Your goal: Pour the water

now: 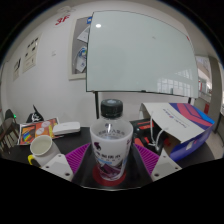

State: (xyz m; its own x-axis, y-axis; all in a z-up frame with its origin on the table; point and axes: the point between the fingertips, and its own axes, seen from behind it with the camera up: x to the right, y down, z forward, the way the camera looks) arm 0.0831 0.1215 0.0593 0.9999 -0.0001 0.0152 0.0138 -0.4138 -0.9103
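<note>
A clear plastic water bottle (111,140) with a black cap and a white-and-pink label stands upright between my two fingers. My gripper (111,168) is shut on the bottle, with the pink pads (70,157) pressing on its lower body from both sides. A small yellowish cup (43,148) stands on the dark table (75,140), to the left of the bottle and just beyond the left finger.
A large whiteboard (140,55) hangs on the wall behind. A colourful open box (180,125) lies to the right of the bottle. Books and papers (40,130) lie at the table's far left, with a white object (67,127) beside them.
</note>
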